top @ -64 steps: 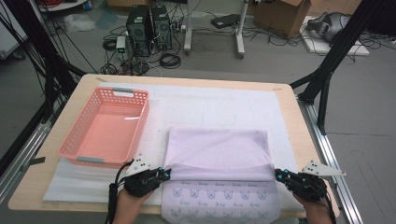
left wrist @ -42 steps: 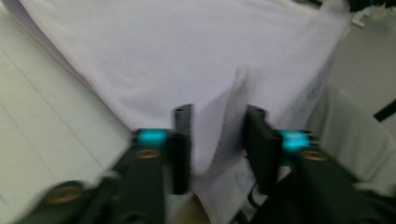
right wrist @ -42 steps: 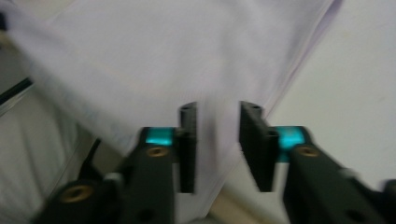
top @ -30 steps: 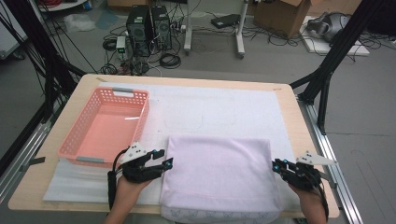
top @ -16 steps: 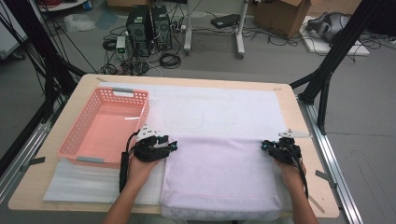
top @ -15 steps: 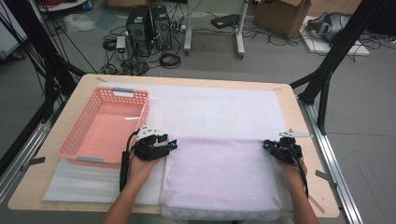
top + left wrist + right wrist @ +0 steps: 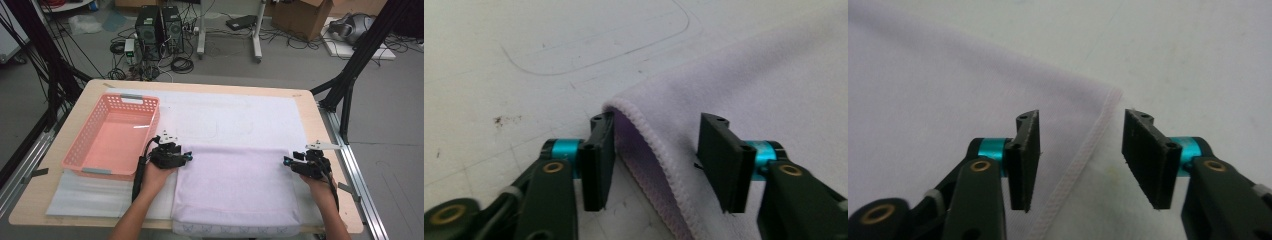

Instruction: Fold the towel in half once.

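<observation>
On the padded table (image 7: 250, 112), both grippers (image 7: 187, 157) (image 7: 286, 162) are standing half open over the folded towel's (image 7: 235, 185) far corners, having just released them so the fold lies flat.

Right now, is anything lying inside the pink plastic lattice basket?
No, the pink plastic lattice basket shows only its bare floor in the high view.

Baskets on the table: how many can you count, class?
1. A pink basket sits on the table's left side, beside the left gripper and the folded lilac towel. No others are visible.
</observation>
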A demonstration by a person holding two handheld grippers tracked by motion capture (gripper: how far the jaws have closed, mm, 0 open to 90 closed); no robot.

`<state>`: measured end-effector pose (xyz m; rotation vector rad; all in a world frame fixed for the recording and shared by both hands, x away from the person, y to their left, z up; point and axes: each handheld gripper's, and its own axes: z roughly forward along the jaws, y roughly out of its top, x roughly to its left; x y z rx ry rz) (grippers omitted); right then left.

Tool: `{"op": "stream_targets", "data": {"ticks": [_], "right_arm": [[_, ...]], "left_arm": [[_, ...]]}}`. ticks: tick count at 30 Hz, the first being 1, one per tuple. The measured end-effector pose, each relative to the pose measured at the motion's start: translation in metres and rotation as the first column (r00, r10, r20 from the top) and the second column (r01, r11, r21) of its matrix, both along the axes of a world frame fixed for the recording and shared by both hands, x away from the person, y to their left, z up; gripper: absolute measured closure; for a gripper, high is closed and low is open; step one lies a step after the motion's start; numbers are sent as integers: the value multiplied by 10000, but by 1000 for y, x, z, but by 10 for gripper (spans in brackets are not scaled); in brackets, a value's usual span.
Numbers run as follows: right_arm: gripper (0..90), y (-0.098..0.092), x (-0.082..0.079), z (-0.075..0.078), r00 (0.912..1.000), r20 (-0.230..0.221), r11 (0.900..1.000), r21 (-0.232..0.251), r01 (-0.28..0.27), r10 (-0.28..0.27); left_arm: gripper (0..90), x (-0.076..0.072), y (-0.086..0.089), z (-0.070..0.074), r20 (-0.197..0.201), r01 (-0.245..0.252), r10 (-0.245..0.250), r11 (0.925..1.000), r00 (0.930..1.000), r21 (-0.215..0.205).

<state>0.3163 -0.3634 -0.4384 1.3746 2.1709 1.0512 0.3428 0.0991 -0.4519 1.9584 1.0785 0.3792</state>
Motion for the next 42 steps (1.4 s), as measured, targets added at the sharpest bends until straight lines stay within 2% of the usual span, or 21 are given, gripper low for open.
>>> {"op": "stream_targets", "data": {"ticks": [3, 4, 6, 8, 9, 10, 11, 12, 16, 17, 19, 21, 23, 26, 28, 33, 34, 40, 42], "right_arm": [[433, 8, -2, -7, 9987, -435, 9994, -189, -288, 279], [429, 11, -4, -7, 9993, -312, 9994, -274, -200, 192], [454, 13, -6, -7, 9994, -357, 9998, -206, -28, 20], [522, 16, -7, -7, 9997, -255, 9989, -473, -62, 50], [586, 17, -8, -6, 9994, -257, 9985, -498, -235, 222], [669, 19, -8, -6, 9989, -278, 9979, -513, -404, 390], [773, 20, -9, -5, 9973, -376, 9971, -409, -638, 623], [816, 21, -10, -6, 9962, -431, 9969, -193, -765, 756], [847, 10, -6, -9, 9935, -752, 9929, 900, -780, 849], [850, 8, -6, -9, 9942, -701, 9930, 904, -756, 820], [853, 7, -4, -6, 9956, -247, 9942, 609, -885, 902], [854, 6, -2, -2, 9960, 132, 9949, 477, -884, 879], [854, 4, 3, 3, 9958, 552, 9965, 358, -756, 736], [854, 1, 13, 10, 9961, 719, 9974, 479, -538, 503], [854, -1, 22, 15, 9947, 956, 9977, 513, -441, 390], [853, -1, 45, 27, 9895, 1442, 9985, 530, -167, 89], [853, -1, 50, 29, 9881, 1538, 9987, 493, -144, 66], [852, 4, 79, 30, 9874, 1562, 9991, 392, 189, -248], [852, 4, 85, 28, 9868, 1570, 9978, 584, 299, -388]], "left_arm": [[607, -2, -2, 0, 56, -36, 36, 9999, 10000, 97], [616, -3, -2, 0, 80, -20, 19, 9998, 10000, 192], [660, -4, -3, 0, 105, -25, 23, 9998, 9999, 199], [703, -5, -3, 0, 118, 34, -37, 9997, 9999, 232], [765, -5, -4, 0, 29, 332, -332, 9994, 9994, 68], [841, -7, -7, 0, 215, 383, -391, 9986, 9990, 378], [843, -9, -9, 0, 417, 378, -402, 9977, 9983, 570], [847, -9, -9, 0, 421, 347, -368, 9982, 9984, 493], [858, -6, -5, 0, -4, 143, -143, 9998, 9999, -104], [860, -5, -4, 1, 27, 55, -54, 9995, 10000, -298], [860, -3, -2, 7, 353, -196, 224, 9968, 9991, -776], [861, 3, -3, 16, 640, -232, 290, 9958, 9975, -890], [860, 12, -3, 25, 731, -276, 344, 9954, 9967, -922], [861, 26, -4, 36, 973, -533, 655, 9910, 9931, -1230], [861, 37, -6, 40, 957, -607, 727, 9905, 9928, -1232], [859, 60, -8, 44, 1270, -931, 1105, 9864, 9857, -1354], [859, 64, -8, 44, 1220, -981, 1145, 9863, 9859, -1325], [859, 86, -8, 54, 1258, -1043, 1192, 9875, 9849, -1185], [859, 90, -7, 56, 1492, -1130, 1320, 9851, 9800, -1295]]}}
